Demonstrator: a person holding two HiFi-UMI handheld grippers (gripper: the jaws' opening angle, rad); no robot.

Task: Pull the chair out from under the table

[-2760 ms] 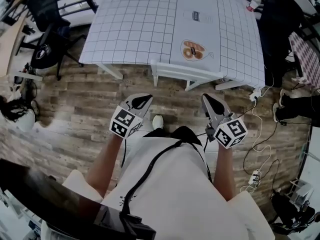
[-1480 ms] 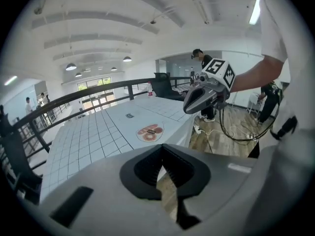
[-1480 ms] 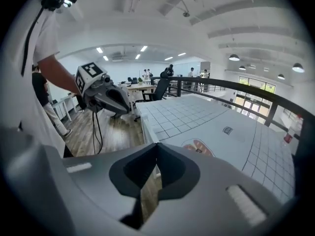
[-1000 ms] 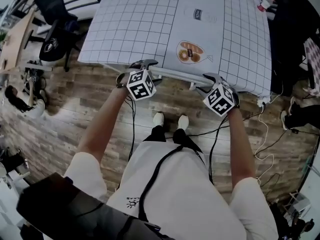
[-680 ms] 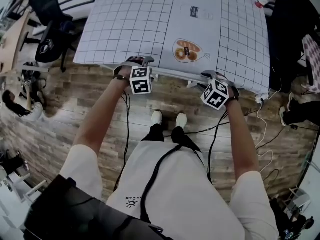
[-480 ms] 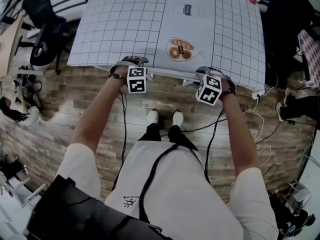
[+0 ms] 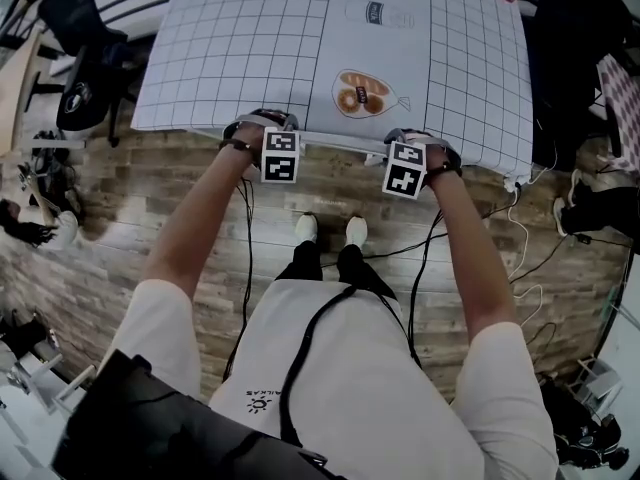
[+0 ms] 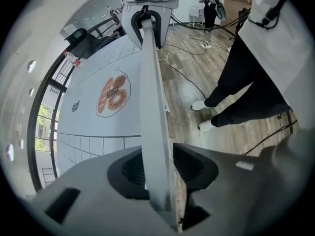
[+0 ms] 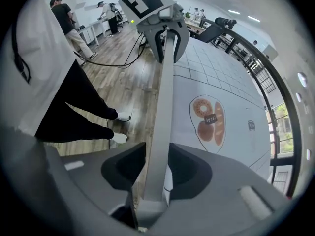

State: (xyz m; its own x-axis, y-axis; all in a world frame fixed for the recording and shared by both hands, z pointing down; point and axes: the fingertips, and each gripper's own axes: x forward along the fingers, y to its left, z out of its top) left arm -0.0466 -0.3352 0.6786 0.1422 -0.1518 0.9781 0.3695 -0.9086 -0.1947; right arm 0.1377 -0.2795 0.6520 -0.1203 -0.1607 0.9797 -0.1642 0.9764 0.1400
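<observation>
A white chair is tucked under the table [image 7: 250,48], and only its top rail [image 7: 335,140] shows at the table's near edge. My left gripper [image 7: 262,123] points down over the rail's left end. My right gripper [image 7: 420,140] points down over the right end. In the left gripper view the rail [image 8: 150,82] runs between the jaws of the left gripper [image 8: 157,166], which are closing with both pads against it. In the right gripper view the rail [image 9: 165,92] likewise fills the closing jaws of the right gripper [image 9: 157,173]. The seat and legs are hidden.
A checked cloth with a printed bread picture [image 7: 362,90] covers the table. A black office chair [image 7: 85,78] stands at the far left. Cables [image 7: 520,258] trail over the wooden floor at the right. The person's shoes [image 7: 330,230] stand just behind the chair.
Both grippers went forward from in front of the person's body to the chair's rail and sank onto it. Their jaws now straddle it, one at each end.
</observation>
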